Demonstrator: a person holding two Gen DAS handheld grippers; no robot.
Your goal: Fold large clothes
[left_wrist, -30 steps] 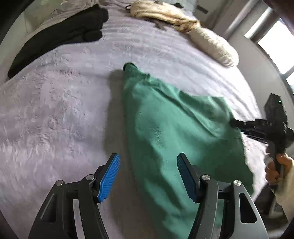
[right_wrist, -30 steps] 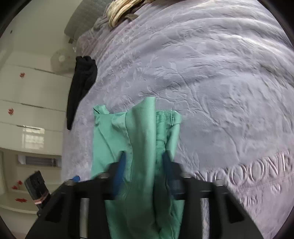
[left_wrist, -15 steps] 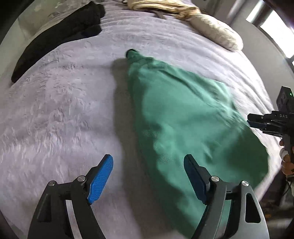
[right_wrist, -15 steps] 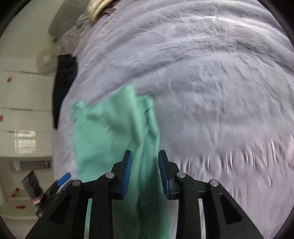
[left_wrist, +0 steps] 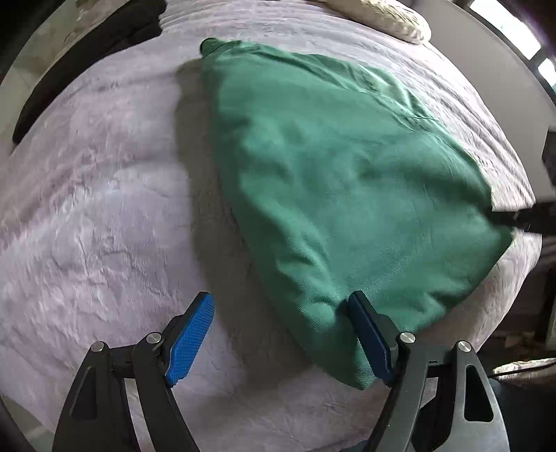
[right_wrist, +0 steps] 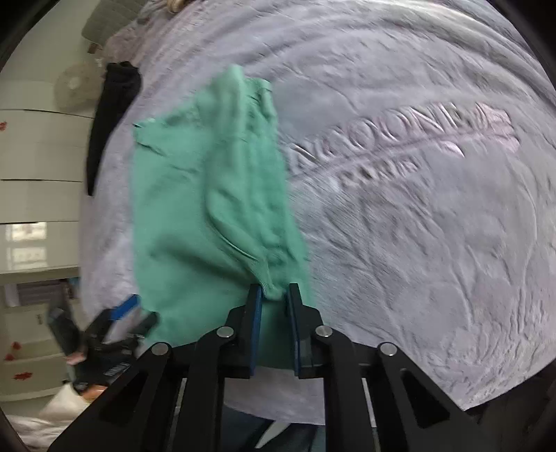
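1. Far left of the green garment (left_wrist: 333, 194), a black garment (left_wrist: 87, 66) lies along the bed's edge, well apart from it.
2. The lilac bedspread (left_wrist: 97, 215) is my ground here, plush and embossed, and the green garment lies spread on it near the middle.
3. My left claw (left_wrist: 278, 333) hangs over the garment's near corner, jaws wide. The left blue pad (left_wrist: 189, 337) is over bare bedspread just beside the cloth; the right pad sits at the cloth's edge. Nothing is pinched between them.
4. The garment itself: a broad, puffed green shape, its narrow dark-tipped end pointing away from me, creases along its far side.
5. Beyond the garment's far end, a cream pillow (left_wrist: 392, 17) lies at the top of the bed.
6. At the garment's right corner a dark shape, blurred, meets the cloth.
7. From the other wrist: my right claw (right_wrist: 272, 295) is closing, jaws narrow, with a ribbed green hem bunched between the pads and pressed there.
8. From that grip the garment runs away from me in ridges and folds.
9. Right of the garment, raised lettering (right_wrist: 399, 135) is pressed into the bedspread; too smeared to read.
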